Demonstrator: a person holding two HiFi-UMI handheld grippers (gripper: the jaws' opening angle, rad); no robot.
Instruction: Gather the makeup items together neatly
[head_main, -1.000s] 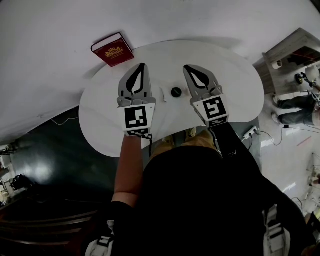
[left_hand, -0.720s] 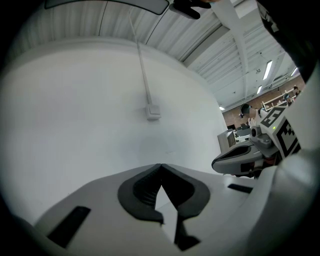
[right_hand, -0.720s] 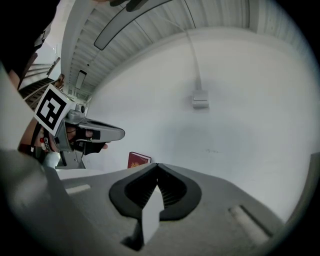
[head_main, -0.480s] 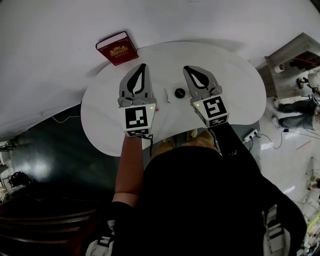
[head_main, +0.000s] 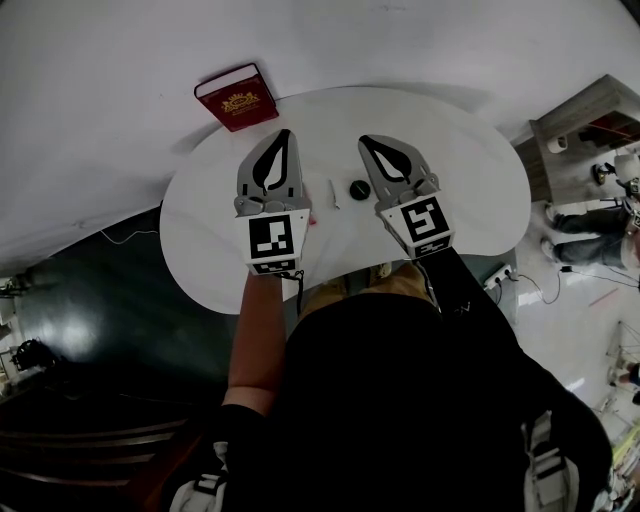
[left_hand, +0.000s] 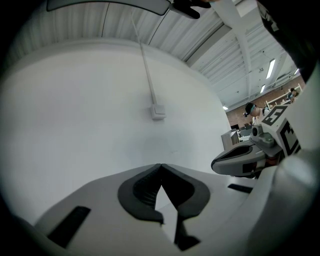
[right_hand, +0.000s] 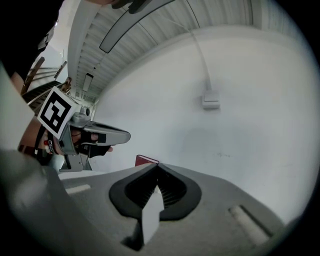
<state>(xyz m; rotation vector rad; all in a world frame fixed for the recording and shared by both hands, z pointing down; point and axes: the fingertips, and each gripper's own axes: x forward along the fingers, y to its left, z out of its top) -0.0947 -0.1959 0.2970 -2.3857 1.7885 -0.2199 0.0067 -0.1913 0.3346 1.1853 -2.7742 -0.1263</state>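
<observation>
In the head view a white, round-edged surface (head_main: 460, 160) fills the upper middle of the frame, set against a pale wall (head_main: 120, 60). Both tongs are held level above it, side by side and pointing toward the top of the frame.

The left tongs (head_main: 284, 133) sit left of centre on a bare forearm (head_main: 255, 340). Their own view shows the jaws clenched, dark pads meeting at the tip, with nothing between them. The right tongs (head_main: 362, 140) sit right of centre. They too are clenched and empty, their ribbed pads pressed together in the right gripper view.

Two makeup items lie on the surface in the gap between the tongs. A small black round pot (head_main: 359, 187) rests just left of the right tongs' body. A slim white stick (head_main: 335, 192) lies close to its left, apart from it. Neither is touched by the tongs.

A dark red case (head_main: 237, 97) with a gold crest lies at the surface's upper-left edge, well apart from the two small items. Its corner shows just beyond the right tongs' tip in their own view.

A socket box (left_hand: 158, 112) with a cable duct rising from it hangs on the wall ahead. A power strip (head_main: 497, 267) lies on the floor at the right.
</observation>
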